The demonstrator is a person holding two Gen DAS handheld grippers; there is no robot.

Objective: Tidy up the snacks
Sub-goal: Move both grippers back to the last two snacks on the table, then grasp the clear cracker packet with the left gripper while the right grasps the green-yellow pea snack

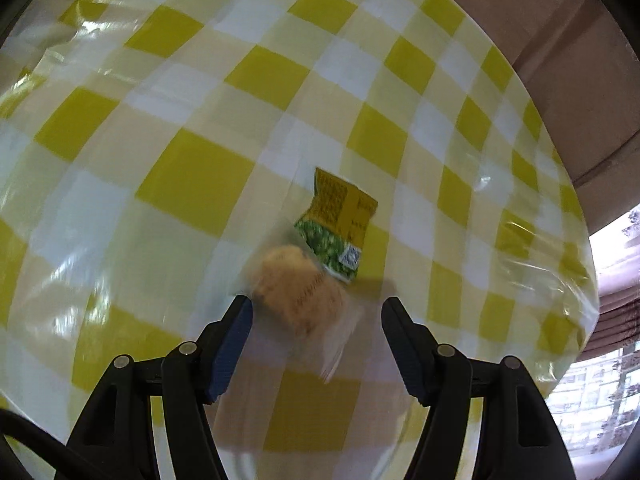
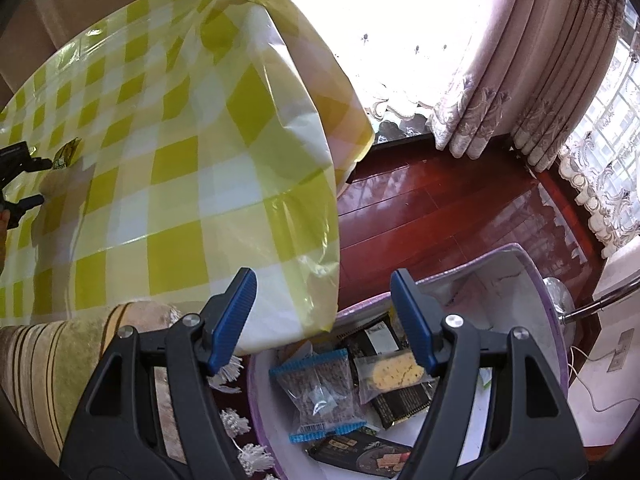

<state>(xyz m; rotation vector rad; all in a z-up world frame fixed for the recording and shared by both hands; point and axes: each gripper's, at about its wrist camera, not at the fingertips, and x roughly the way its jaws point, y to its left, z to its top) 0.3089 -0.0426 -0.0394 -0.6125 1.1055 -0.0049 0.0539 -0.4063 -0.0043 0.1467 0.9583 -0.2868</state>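
A snack packet (image 1: 320, 256) with a clear end showing a tan pastry and a yellow-green printed end lies on the yellow checked tablecloth (image 1: 192, 184). My left gripper (image 1: 316, 312) is open, its fingers on either side of the packet's near end, not closed on it. My right gripper (image 2: 324, 312) is open and empty, held above a white and lilac basket (image 2: 532, 280) on the floor. The basket holds several snack packets, among them a blue-edged clear one (image 2: 320, 392) and a yellow biscuit one (image 2: 394, 370). The left gripper (image 2: 24, 184) and its packet (image 2: 66, 154) show small at the far left.
The table's corner (image 2: 336, 184) overhangs the basket. A striped cushion seat (image 2: 52, 364) sits beside the table. Red wooden floor (image 2: 440, 208), pink curtains (image 2: 540, 80) and a bright window lie beyond. A metal stand base (image 2: 560, 300) is behind the basket.
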